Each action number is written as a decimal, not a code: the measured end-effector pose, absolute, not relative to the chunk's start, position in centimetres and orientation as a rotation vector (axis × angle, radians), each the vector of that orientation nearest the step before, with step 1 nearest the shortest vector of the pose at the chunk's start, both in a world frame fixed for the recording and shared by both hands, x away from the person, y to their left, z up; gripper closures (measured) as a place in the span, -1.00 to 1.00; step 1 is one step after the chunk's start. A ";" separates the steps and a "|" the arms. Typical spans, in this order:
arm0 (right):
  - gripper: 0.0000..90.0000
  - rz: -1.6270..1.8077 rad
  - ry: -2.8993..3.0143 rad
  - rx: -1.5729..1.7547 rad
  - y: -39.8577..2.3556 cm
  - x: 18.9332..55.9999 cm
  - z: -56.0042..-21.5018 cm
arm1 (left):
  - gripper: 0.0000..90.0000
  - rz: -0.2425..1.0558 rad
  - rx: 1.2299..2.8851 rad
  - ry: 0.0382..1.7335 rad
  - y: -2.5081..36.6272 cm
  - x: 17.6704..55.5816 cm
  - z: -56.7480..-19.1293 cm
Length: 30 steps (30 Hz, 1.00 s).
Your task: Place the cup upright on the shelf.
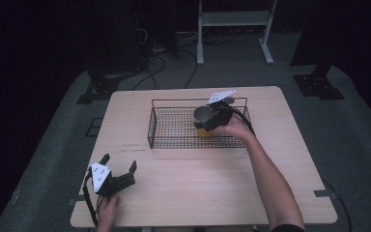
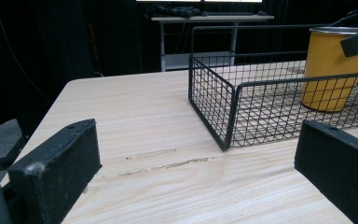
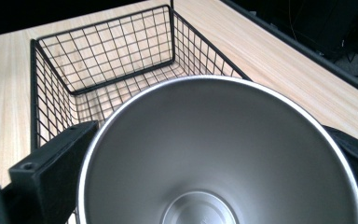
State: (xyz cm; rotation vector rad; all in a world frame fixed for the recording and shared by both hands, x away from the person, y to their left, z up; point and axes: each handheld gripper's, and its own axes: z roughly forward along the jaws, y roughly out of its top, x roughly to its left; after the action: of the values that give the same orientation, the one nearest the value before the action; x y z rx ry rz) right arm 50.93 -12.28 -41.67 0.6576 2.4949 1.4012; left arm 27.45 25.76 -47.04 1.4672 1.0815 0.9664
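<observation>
A: How is the right arm set?
B: It stretches forward over the table [image 1: 188,193], and the right gripper [image 1: 213,117] has its jaws clamped on the yellow cup [image 1: 203,122] inside the wire basket [image 1: 174,130].
A: And the left gripper [image 1: 118,175]?
B: Low at the near left corner, jaws spread apart, holding nothing.
A: Anything the close views add?
B: The right gripper view looks down into the cup's steel interior; the left gripper view shows its yellow outside upright on the basket floor.
</observation>
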 end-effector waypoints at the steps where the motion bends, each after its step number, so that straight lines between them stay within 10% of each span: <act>1: -1.00 1.410 2.489 0.658 -12.3 50.9 -41.6 | -1.00 0.966 1.467 1.082 25.8 27.4 -47.0; 30: -1.00 1.579 2.361 0.678 -14.5 49.8 -38.2 | -1.00 0.968 1.468 1.082 25.7 27.4 -47.0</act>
State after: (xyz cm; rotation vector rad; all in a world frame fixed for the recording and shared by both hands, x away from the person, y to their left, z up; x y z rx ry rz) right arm 49.82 -14.47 -38.22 0.6775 2.3609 1.5789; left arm 27.39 25.72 -47.04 1.4679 1.0823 0.9680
